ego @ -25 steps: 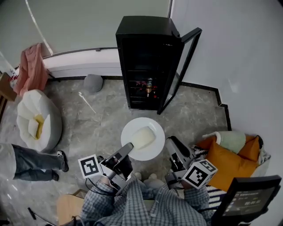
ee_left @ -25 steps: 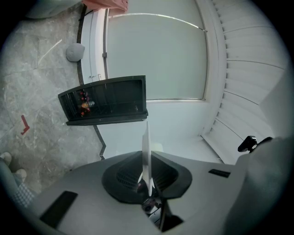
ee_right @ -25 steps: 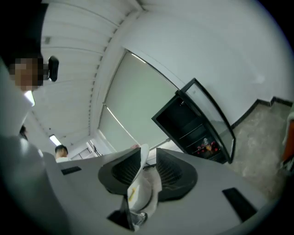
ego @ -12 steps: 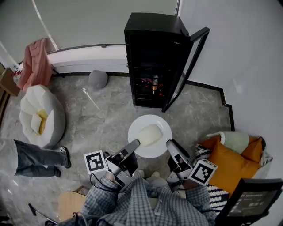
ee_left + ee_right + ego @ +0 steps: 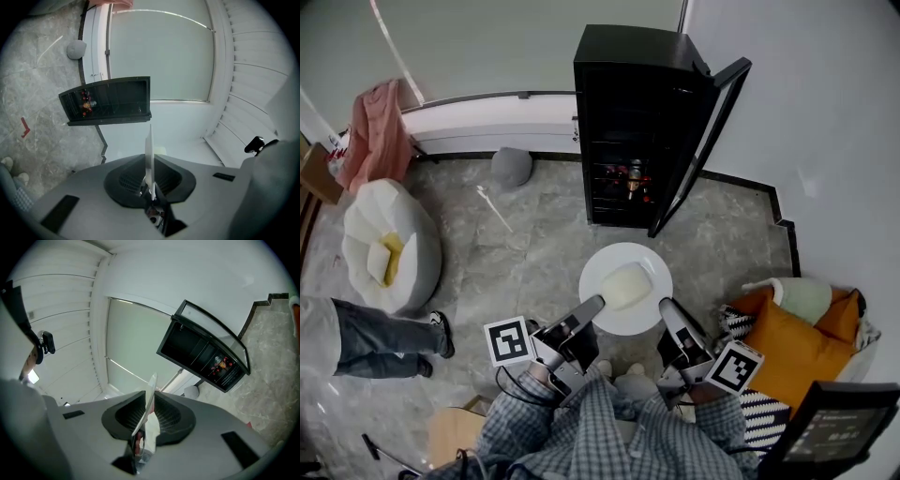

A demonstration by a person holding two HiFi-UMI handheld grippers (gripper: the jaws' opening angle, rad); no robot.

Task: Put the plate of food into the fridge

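Round white plate (image 5: 602, 270) w/ pale block of food (image 5: 627, 284) is held up over the grey marble floor (image 5: 534, 244), centre of the head view, just below the black fridge (image 5: 637, 122) but not in it. The fridge's glass door (image 5: 710, 141) stands open to the right; red & dark items show on a lower shelf.

Left gripper (image 5: 586, 312) is clamped on the plate's lower-left rim; in the left gripper view the thin plate edge (image 5: 149, 150) stands upright btwn the pads of the left gripper (image 5: 149, 177). Right gripper (image 5: 667, 314) is at the lower-right rim, jaws closing w/ the plate edge (image 5: 149, 397) btwn them, rim against the pads.

Vs 1 s ago: fridge & plate both sit further right in the head view, fridge a bit higher up. Plate is still btwn the two grippers, food still on it, fridge door still open. White beanbag (image 5: 389, 244) at left also shifted right
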